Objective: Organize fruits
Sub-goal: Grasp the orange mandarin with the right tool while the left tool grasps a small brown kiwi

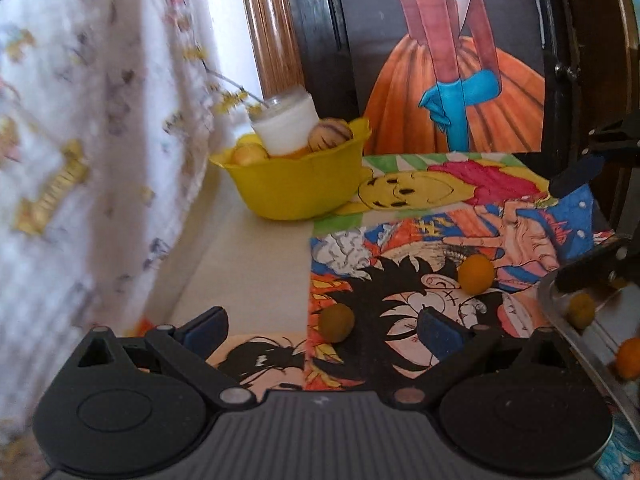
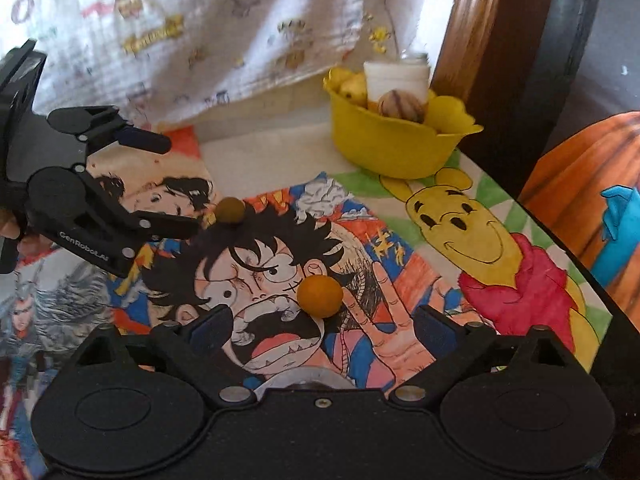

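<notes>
A greenish-brown round fruit (image 1: 336,323) lies on the cartoon-printed table between the fingers of my open left gripper (image 1: 324,330); it also shows in the right wrist view (image 2: 230,210), just beyond the left gripper (image 2: 176,184). An orange round fruit (image 2: 319,296) lies between the fingers of my open right gripper (image 2: 320,326); it also shows in the left wrist view (image 1: 476,274). A yellow bowl (image 1: 296,184) at the back holds several yellowish fruits and a white jar (image 1: 286,122). The bowl also shows in the right wrist view (image 2: 396,148).
A shiny metal tray (image 1: 588,332) at the right edge reflects or holds small orange fruits. A patterned white cloth (image 1: 80,140) hangs on the left. A wooden post (image 2: 464,32) and a dark frame stand behind the bowl. The right gripper's fingers (image 1: 576,176) reach in from the right.
</notes>
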The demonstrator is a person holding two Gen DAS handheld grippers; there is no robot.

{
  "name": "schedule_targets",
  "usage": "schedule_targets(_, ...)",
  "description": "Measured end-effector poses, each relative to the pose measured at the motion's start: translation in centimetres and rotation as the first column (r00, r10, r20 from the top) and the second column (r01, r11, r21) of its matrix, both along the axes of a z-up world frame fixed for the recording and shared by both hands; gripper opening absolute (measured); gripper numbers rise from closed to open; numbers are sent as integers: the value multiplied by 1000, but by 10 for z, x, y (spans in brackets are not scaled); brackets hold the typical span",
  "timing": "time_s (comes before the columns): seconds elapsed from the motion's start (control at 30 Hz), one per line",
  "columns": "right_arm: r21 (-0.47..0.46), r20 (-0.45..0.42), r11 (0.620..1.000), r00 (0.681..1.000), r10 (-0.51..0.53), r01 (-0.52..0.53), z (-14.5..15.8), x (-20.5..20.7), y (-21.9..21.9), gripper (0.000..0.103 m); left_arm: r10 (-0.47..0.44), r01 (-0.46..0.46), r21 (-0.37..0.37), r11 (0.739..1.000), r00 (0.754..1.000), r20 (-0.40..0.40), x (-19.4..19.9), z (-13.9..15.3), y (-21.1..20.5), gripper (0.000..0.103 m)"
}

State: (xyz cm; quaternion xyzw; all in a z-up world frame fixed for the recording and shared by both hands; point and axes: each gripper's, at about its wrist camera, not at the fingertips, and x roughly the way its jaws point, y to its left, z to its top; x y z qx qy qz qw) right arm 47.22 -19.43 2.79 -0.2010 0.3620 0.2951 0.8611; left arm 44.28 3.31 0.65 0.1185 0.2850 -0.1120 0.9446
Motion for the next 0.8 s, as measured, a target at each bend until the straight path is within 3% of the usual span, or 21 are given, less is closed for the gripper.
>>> schedule_targets(0.4,-25,-46,999,999,23,-24,-37,31,19,77,30,-35,-71,997,997,-69,40,-29,-6,100)
schedule_targets(0.7,-24,-75,999,997,36,-38,-45,40,29,54,32,-43,-111,993,995,-96,51,-39,-4,79)
schedule_targets(0.8,-11,-90,999,995,33,-34,-47,42,28,51,30,-41,-112,993,994,-102,52,-40,-4,70)
